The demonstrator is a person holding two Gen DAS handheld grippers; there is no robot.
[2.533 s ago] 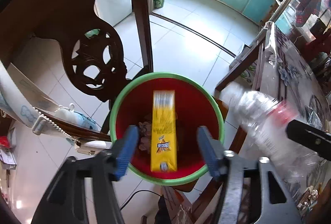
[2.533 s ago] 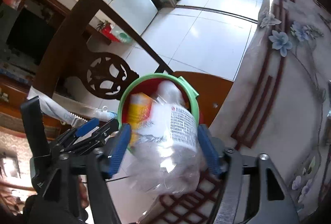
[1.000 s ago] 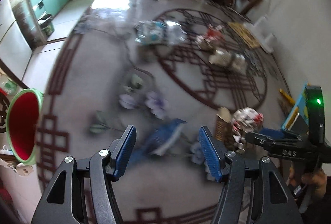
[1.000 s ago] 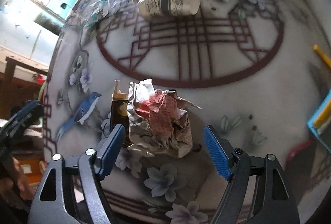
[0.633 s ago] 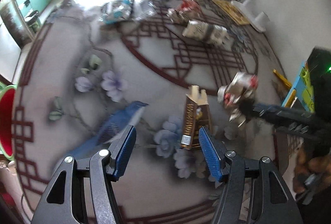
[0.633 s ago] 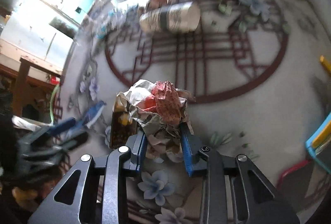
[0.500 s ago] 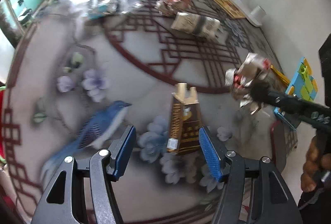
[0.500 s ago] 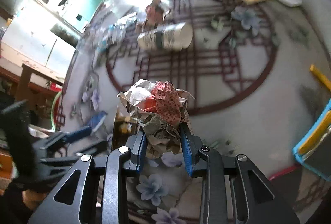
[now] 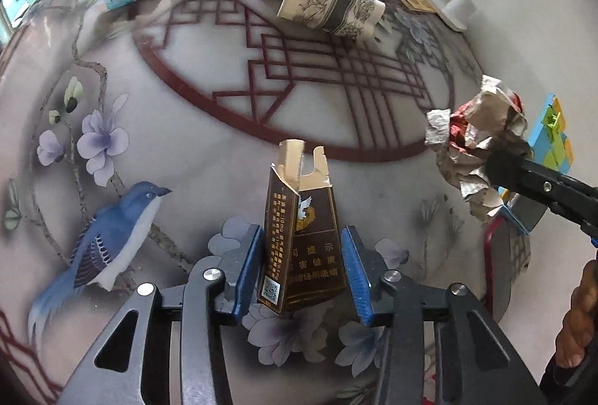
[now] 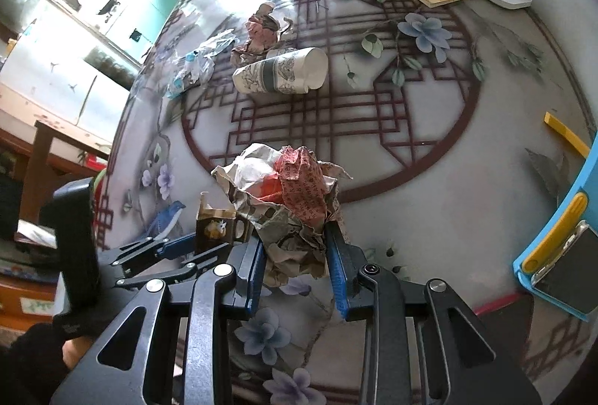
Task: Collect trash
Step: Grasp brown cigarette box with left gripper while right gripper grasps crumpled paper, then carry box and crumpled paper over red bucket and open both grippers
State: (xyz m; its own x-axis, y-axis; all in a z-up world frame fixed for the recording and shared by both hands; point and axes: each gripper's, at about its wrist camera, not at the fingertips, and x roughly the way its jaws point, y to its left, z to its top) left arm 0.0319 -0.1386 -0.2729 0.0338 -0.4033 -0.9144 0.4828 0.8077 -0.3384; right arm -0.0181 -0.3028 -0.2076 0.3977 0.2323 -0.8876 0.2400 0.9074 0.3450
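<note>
Left wrist view: your left gripper (image 9: 302,270) is closing its jaws around the brown torn-open cardboard cigarette pack (image 9: 301,244); the left pad touches, the right shows a sliver of gap, so no grip yet. The pack lies on the floral-printed tabletop (image 9: 187,128). Your right gripper (image 10: 297,274) is clamped shut on the crumpled red-and-grey paper wad (image 10: 291,203), lifted clear, probably waiting so both go to the bin together.

Carton (image 9: 299,237) on table (image 9: 209,143) (cup (image 9: 330,11) beyond)
</note>
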